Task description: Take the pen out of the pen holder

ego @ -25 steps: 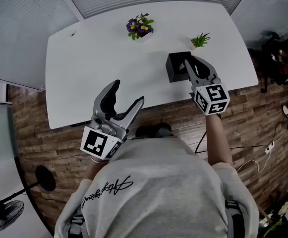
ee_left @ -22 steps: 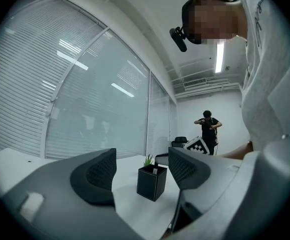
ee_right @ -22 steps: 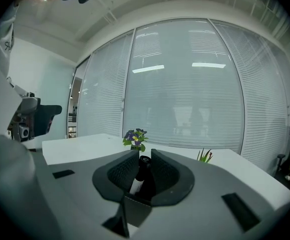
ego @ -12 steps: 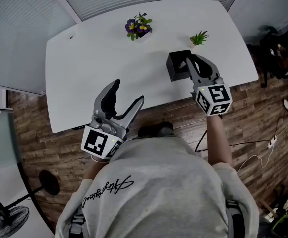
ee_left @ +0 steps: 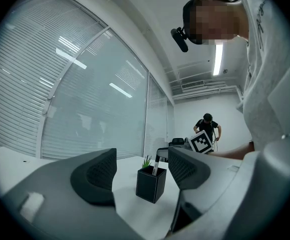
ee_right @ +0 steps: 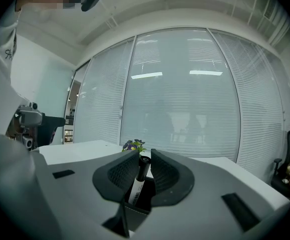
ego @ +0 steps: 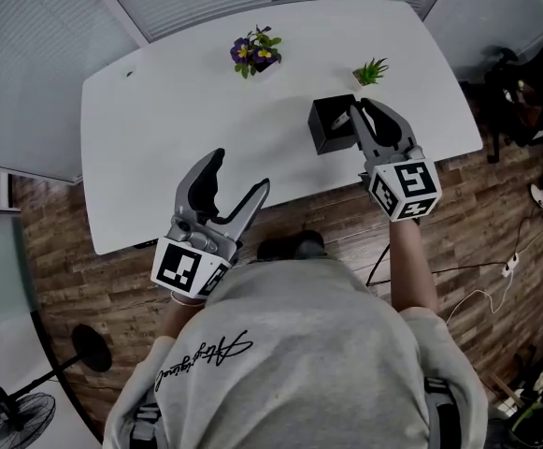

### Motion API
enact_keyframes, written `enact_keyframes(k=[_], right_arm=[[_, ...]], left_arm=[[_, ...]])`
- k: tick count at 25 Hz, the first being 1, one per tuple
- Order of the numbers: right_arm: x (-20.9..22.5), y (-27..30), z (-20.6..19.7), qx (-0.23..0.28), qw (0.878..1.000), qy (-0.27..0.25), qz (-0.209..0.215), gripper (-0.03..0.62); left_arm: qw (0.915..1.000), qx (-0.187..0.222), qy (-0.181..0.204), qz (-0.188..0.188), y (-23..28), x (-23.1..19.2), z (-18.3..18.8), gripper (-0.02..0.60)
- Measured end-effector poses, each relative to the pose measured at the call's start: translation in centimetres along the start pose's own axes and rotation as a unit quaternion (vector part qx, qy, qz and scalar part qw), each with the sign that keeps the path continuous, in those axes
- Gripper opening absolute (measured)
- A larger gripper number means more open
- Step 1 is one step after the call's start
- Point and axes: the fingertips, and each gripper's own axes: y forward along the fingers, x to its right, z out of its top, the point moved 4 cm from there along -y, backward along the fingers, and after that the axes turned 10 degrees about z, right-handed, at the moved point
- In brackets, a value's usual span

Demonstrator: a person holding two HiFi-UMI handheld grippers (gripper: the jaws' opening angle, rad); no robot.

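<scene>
Step in hand, as I read it: drawing the pen up out of the holder w/ the right side.

Doing it well, from the left:
- **Left side:** the left hand-held gripper [ego: 240,174] has its jaws wide apart w/ nothing between them. It sits at the near edge of the counter [ego: 159,120], well apart from the work. It could come in to steady the pen holder [ego: 327,127] if the box lifts w/ the pen, b/c the box looks light.
- **Holder:** a black square box, upright, toward the right of the counter, near a small green plant [ego: 371,70]. A pot of purple flowers [ego: 254,52] stands further left, well clear.
- **Pen:** the pen [ee_right: 139,179] is white w/ a black cap. It leans in the holder w/ its lower part inside.
- **Right side:** the right hand-held gripper [ego: 359,115] has narrow jaws pinched on the pen just below the cap. Best pull is prob. along the pen's own lean, not sideways, so the barrel doesn't catch the rim & tip the box. The grip should be firm, since the pads hold only a short stretch near the top.

Pose:
- **Left:** forearm tucked close to the body, gripper approx. level, pointing across the counter toward the holder.
- **Right:** arm stretched fwd, gripper near level & tipped slightly down, jaws right over the holder's opening.
</scene>
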Motion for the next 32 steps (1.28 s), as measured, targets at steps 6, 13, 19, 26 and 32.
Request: enact_keyframes(k=[6,13,19,26,32], right_arm=[[0.1,-0.2,0.9,0.009,1.0,-0.004,0.003,0.072],[0.2,-0.4,2.0,0.016,1.0,-0.012,0.007,0.072],[0.2,-0.5,2.7,0.021,1.0,-0.019,0.009,0.072],[0.5,-0.7,3.4,0.032,0.999,-0.022,0.009,0.072],[0.5,-1.2,4.4,0.043,0.999,-0.026,0.01,0.072]], left_arm=[[1.0,0.003,0.0,0.0,0.4,0.1,0.1,0.31],[1.0,0.005,-0.001,-0.001,0.9,0.3,0.1,0.31],[1.0,0.004,0.0,-0.003,1.2,0.4,0.1,0.31],[1.0,0.006,0.0,-0.006,1.7,0.6,0.1,0.31],[0.9999,0.008,-0.001,-0.007,1.9,0.7,0.2,0.31]])
